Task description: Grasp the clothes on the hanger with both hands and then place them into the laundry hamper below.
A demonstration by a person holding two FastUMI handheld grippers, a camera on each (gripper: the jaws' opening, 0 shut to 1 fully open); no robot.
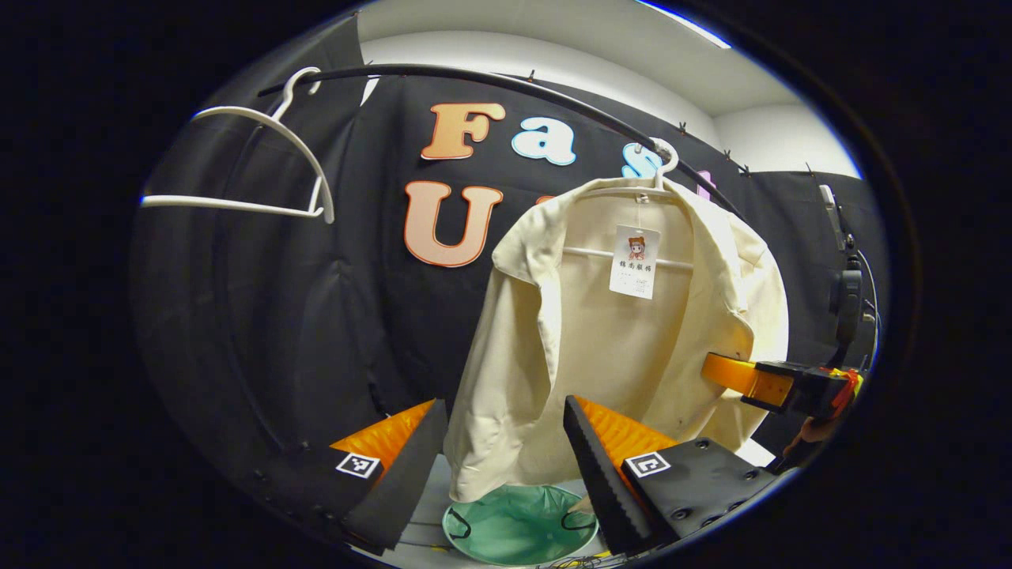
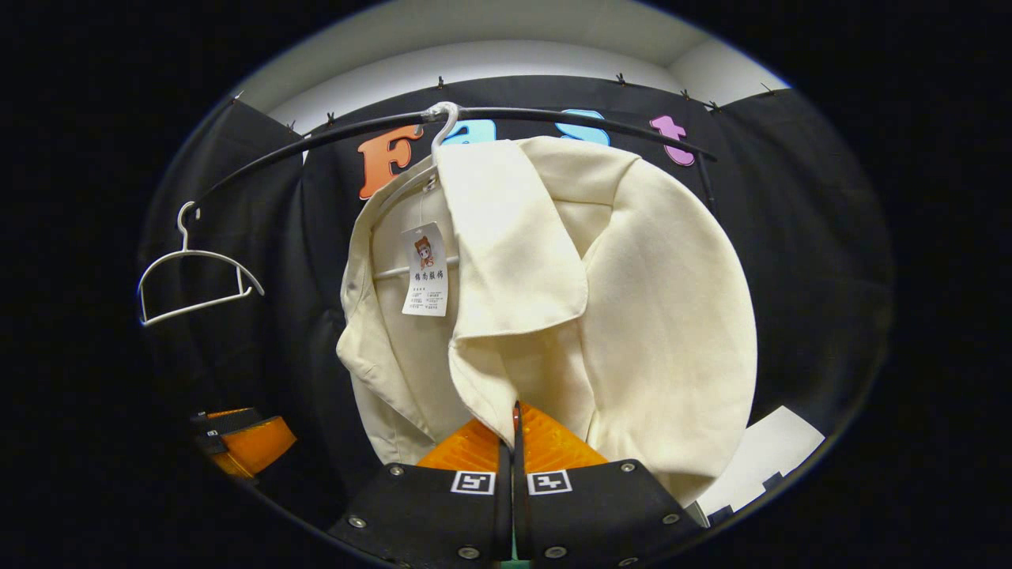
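Cream jacket (image 1: pixel 624 332) hangs on a white hanger (image 1: pixel 660 170) from the black rail (image 1: pixel 506 83). Under the jacket sits a green hamper (image 1: pixel 518 525). The left gripper (image 1: pixel 506 442) is near the jacket's bottom edge, with its fingers wide apart and nothing between them. The right gripper (image 2: pixel 515 419) has its fingers pressed together on the jacket's front flap. An empty hanger (image 1: pixel 261 158) hangs on the rail, well apart from the jacket.
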